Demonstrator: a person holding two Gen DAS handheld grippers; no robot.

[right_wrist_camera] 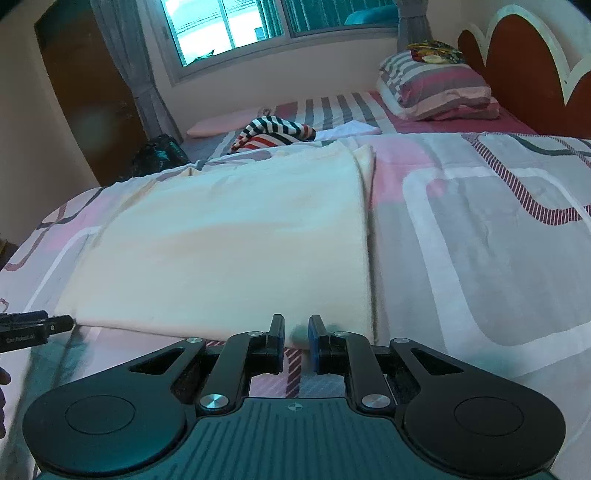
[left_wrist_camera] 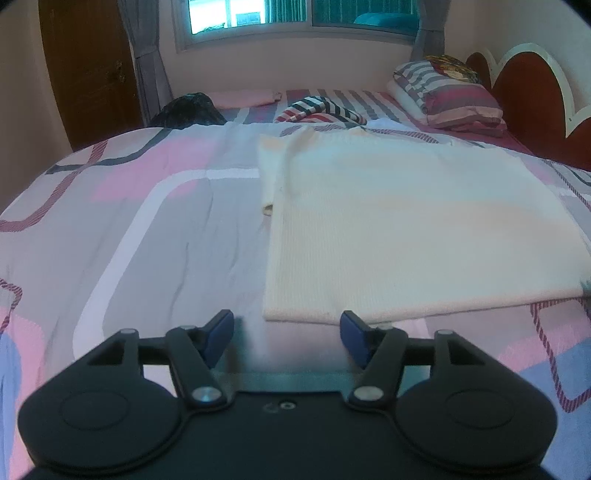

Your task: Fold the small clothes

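A cream ribbed garment (left_wrist_camera: 388, 221) lies flat on the patterned bedspread, with its side sleeves folded in. It also shows in the right wrist view (right_wrist_camera: 229, 243). My left gripper (left_wrist_camera: 286, 328) is open and empty, just before the garment's near left corner. My right gripper (right_wrist_camera: 296, 338) has its jaws nearly together with a narrow gap, at the garment's near right edge; nothing is visibly between them. The left gripper's tip (right_wrist_camera: 37, 325) shows at the garment's near left corner in the right wrist view.
A striped garment (left_wrist_camera: 321, 109) lies further back on the bed, also in the right wrist view (right_wrist_camera: 273, 133). Stacked pillows (left_wrist_camera: 447, 96) sit by the red headboard (left_wrist_camera: 535, 96). A dark bag (left_wrist_camera: 188, 110) sits at the far left edge. The window (left_wrist_camera: 303, 18) is behind.
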